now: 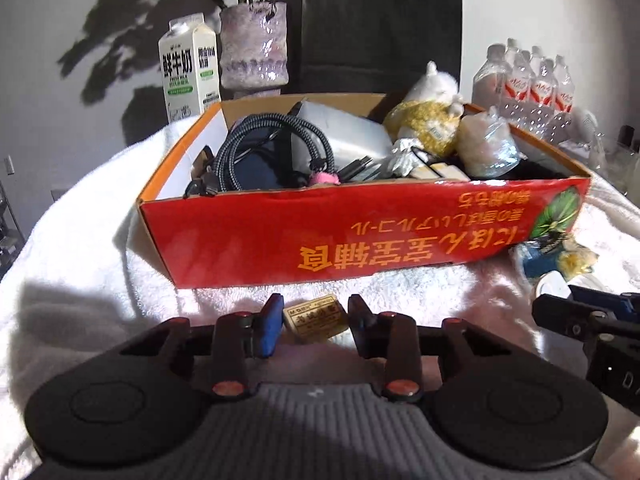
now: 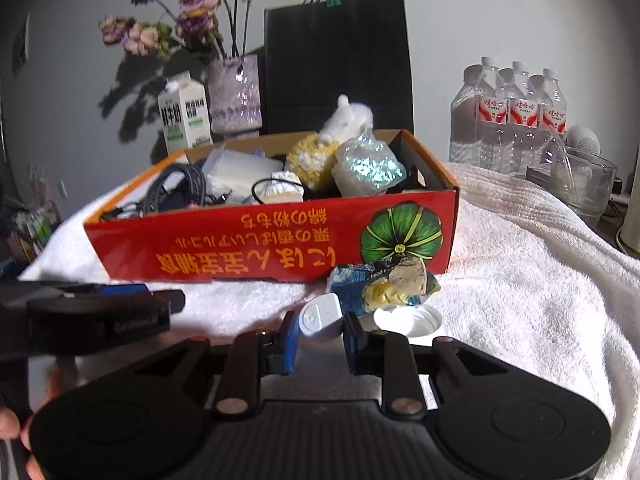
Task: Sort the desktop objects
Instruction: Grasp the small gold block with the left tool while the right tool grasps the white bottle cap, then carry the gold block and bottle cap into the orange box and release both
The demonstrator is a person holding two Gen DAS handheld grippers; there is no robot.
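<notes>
White towelling [image 2: 520, 280] covers the surface, and on it sits a red cardboard box [image 1: 360, 232] printed with yellow upside-down characters and a green pumpkin. Inside the box lie a coiled braided cable [image 1: 260, 148], a translucent white case [image 1: 344, 132], a plush toy in white and yellow [image 1: 428, 112] and a bundle wrapped in clear plastic [image 1: 486, 148]. Behind it stand a milk carton [image 1: 188, 72], a purple vase of dried flowers [image 1: 254, 46], a black paper bag [image 1: 380, 20] and a pack of water bottles [image 2: 516, 116].

The left gripper [image 1: 315, 320] rests low on the towelling in front of the box, its blue-padded fingers [image 1: 269, 326] apart, with a small yellow eraser [image 1: 316, 318] lying between them; whether the pads touch it I cannot tell.

The right gripper [image 2: 320, 330] is just beside it to the right, fingers [image 2: 290, 340] apart on either side of a small white bottle [image 2: 322, 318] lying on its side. Just beyond the bottle lie a crumpled blue and yellow wrapper [image 2: 380, 286], touching the box front, and a white ribbed lid [image 2: 412, 320].
</notes>
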